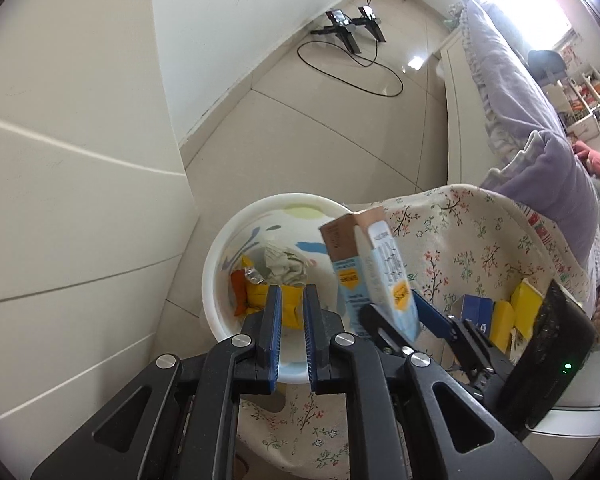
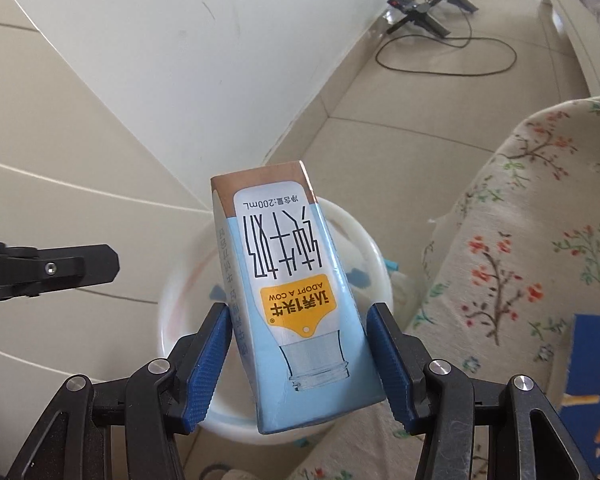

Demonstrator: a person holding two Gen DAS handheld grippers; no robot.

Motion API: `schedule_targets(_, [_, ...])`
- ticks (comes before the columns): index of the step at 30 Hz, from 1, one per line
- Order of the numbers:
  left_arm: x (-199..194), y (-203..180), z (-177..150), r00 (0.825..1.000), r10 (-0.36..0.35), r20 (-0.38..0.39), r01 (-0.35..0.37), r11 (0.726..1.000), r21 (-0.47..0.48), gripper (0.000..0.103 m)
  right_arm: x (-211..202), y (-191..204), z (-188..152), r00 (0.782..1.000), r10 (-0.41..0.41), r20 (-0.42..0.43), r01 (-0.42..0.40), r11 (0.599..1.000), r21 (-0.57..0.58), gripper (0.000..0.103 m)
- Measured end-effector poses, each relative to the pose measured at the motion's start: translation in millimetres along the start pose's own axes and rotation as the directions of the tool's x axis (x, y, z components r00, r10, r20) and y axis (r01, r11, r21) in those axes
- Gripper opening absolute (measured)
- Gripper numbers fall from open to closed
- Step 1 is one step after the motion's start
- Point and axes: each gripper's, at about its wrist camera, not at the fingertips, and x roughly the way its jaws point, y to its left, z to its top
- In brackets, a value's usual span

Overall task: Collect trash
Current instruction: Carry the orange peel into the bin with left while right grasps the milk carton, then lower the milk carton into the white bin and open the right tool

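Observation:
A light blue milk carton [image 2: 300, 300] with a brown end sits between the blue pads of my right gripper [image 2: 300, 360], held upside down above a white round bin [image 2: 172, 312]. In the left wrist view the same carton [image 1: 372, 272] hangs over the bin's right rim [image 1: 220, 240], with the right gripper [image 1: 396, 320] below it. The bin holds a crumpled tissue [image 1: 282, 264] and yellow and orange wrappers [image 1: 256, 296]. My left gripper [image 1: 291, 300] is over the bin's near side, jaws nearly closed with a narrow gap, nothing between them.
A floral cloth [image 1: 480, 240] covers the surface right of the bin, with blue and yellow boxes [image 1: 500, 312] on it. A white cabinet [image 1: 60, 200] stands on the left. A bed with purple bedding [image 1: 520, 120] is at the right. A black stand with cable [image 1: 352, 28] lies on the tiled floor.

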Motion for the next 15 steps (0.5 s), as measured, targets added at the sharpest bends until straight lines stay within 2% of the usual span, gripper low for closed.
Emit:
schedule_targets(2, [-1, 1, 0, 1.0, 0.001, 0.006, -0.001, 1.0, -0.002, 0.011, 6, 4, 3, 1.0, 0.001, 0.0, -0.001, 1.0, 0.003, 0.062])
schedule_targets(5, [-2, 1, 0, 1.0, 0.006, 0.005, -0.006, 1.0, 0.001, 0.011, 15, 6, 5, 0.999, -0.031, -0.007, 0.031, 0.999, -0.006, 0.072])
schedule_targets(12, [0, -8, -3, 1.0, 0.004, 0.0, -0.004, 1.0, 0.023, 0.011, 0, -11, -6, 0.999, -0.037, 0.005, 0.037, 0.999, -0.005, 0.072])
schedule_targets(15, [4, -18, -6, 1.0, -0.006, -0.011, 0.006, 0.999, 0.051, 0.011, -21, -22, -14, 0.999, -0.042, 0.019, 0.042, 0.999, 0.017, 0.072])
